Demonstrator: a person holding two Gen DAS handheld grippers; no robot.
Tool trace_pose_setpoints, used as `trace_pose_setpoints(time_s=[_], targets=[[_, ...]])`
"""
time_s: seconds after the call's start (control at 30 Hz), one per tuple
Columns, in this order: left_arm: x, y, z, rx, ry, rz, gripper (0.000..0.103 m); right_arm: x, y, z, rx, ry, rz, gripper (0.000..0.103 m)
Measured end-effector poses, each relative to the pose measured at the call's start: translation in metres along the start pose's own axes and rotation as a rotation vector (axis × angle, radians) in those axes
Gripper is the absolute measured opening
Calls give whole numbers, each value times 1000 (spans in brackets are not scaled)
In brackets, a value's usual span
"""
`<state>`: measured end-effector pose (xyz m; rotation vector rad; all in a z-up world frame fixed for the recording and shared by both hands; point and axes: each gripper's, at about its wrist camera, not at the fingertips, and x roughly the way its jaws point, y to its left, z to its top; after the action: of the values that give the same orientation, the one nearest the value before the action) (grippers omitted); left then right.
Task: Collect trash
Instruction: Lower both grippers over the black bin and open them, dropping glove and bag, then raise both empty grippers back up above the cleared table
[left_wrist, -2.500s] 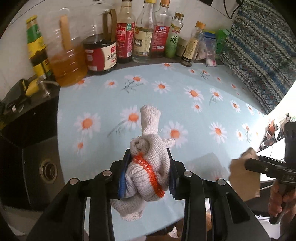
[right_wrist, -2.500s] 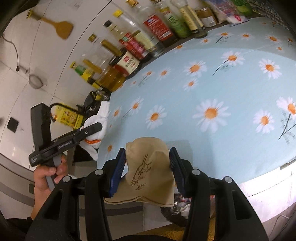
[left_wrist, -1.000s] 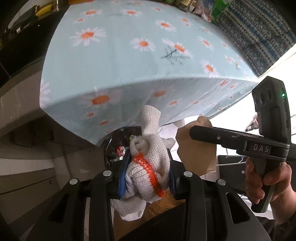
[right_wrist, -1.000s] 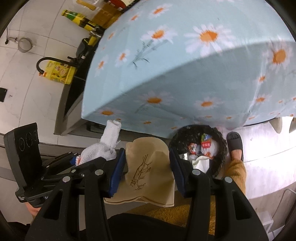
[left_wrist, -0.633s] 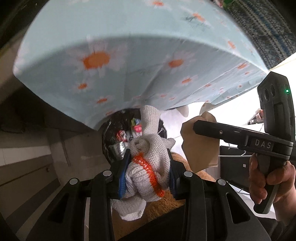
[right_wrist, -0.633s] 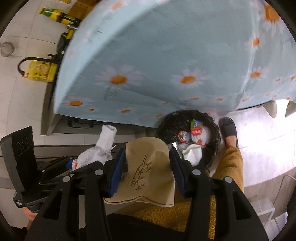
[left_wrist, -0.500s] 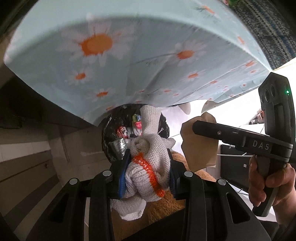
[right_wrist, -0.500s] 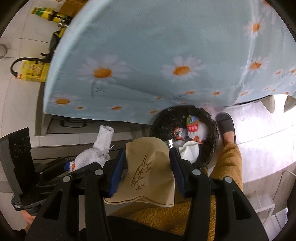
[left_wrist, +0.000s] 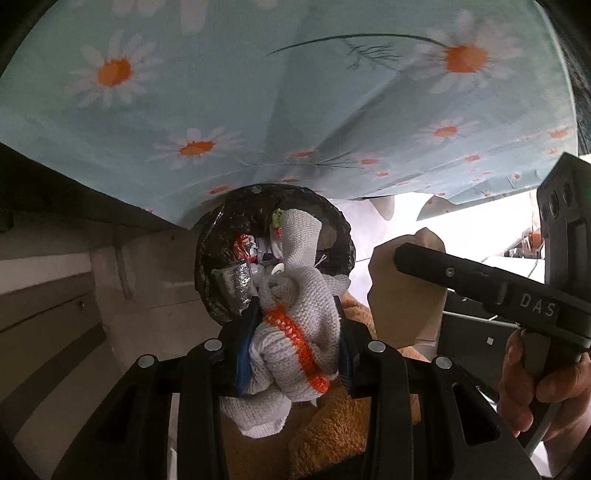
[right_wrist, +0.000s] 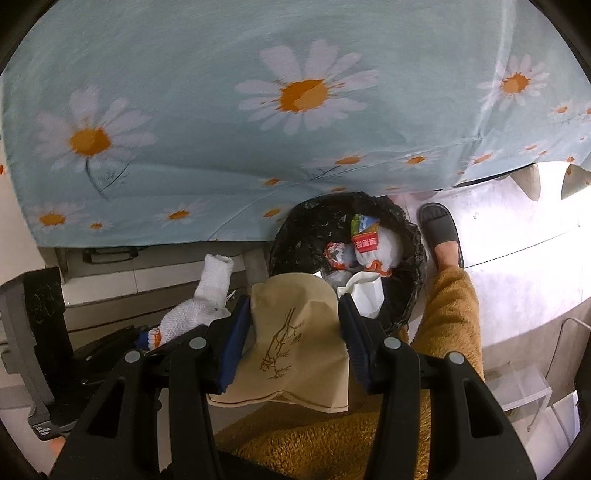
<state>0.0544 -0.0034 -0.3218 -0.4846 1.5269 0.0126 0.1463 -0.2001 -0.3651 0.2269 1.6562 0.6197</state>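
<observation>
You hold a coarse knitted cotton glove (left_wrist: 295, 317) with an orange-stitched cuff, and a matt brown paper bag (right_wrist: 295, 332). The bin liner (right_wrist: 306, 232) is crinkled glossy black plastic. The daisy tablecloth (right_wrist: 207, 66) looks smooth; your trousers (right_wrist: 450, 314) fuzzy fleece.

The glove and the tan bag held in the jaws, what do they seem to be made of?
Glove: knitted cotton-like yarn, matte white, visible stitch loops, orange cuff edge. Bag: probably kraft paper, matte tan, flat with a soft fold and a printed line drawing; thin non-woven fabric is also possible.
</observation>
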Motion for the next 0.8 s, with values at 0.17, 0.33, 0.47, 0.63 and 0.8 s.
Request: trace_pose_setpoints(time_s=[0.17,0.33,0.47,0.63,0.8], targets=[[4,-3,-2,-7,13,-12,37,2,-8,2,20,14,-3,50],[4,0,2,-26,12,-13,40,3,-12,1,54,23,12,50],[4,1,5,-52,22,3,62,4,-13,0,59,23,1,67],[3,4,6,-55,28,18,63,3,-16,0,64,29,6,67],[3,3,3,-54,31,32,63,3,-17,-2,67,34,9,67]])
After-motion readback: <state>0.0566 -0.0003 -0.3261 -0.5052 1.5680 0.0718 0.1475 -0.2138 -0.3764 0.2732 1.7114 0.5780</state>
